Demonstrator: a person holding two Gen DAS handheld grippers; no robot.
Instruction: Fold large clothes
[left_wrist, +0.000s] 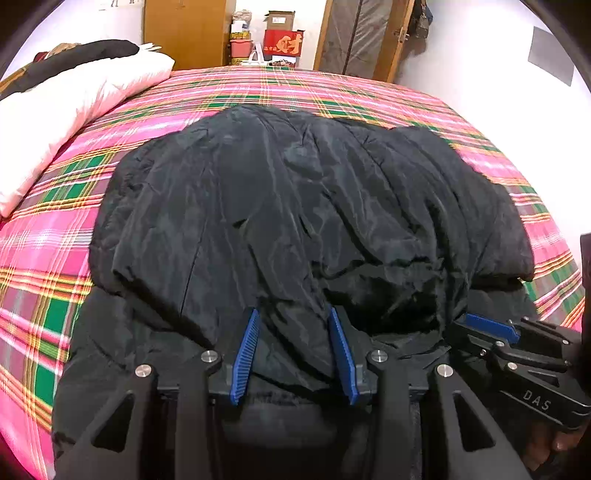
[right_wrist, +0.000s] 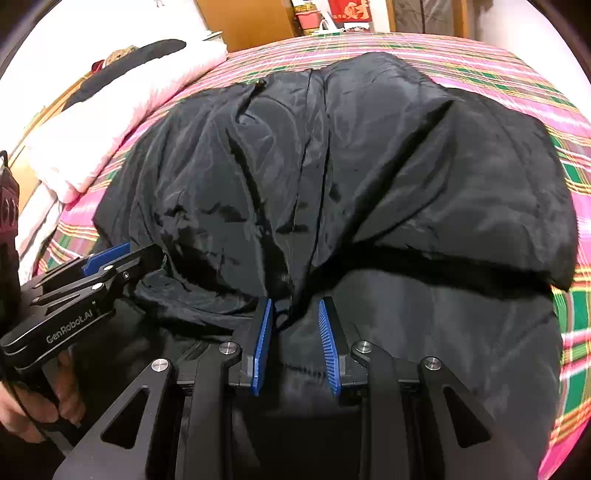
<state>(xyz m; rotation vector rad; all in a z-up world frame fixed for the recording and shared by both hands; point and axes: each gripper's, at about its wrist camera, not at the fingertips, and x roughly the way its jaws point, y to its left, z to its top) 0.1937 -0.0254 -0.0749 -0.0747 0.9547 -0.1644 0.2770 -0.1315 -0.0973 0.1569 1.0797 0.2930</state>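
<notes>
A large black padded jacket (left_wrist: 280, 206) lies on the pink plaid bed (left_wrist: 332, 92), its top layer folded over toward me. My left gripper (left_wrist: 293, 314) sits at the near edge of that folded layer, blue pads apart with cloth bunched between them. My right gripper (right_wrist: 295, 302) is just to its right, also at the fold edge, pads apart around a pinch of cloth (right_wrist: 291, 295). Each gripper shows in the other's view: the right one (left_wrist: 491, 328) and the left one (right_wrist: 107, 256). The jacket (right_wrist: 369, 166) fills the right wrist view.
A white pillow (left_wrist: 66, 114) with dark clothes on it lies at the bed's left. Beyond the far edge stand a wooden cabinet (left_wrist: 184, 29), boxes with a red sign (left_wrist: 282, 42) and a door (left_wrist: 362, 37). Bare plaid sheet (right_wrist: 576, 306) shows at the right.
</notes>
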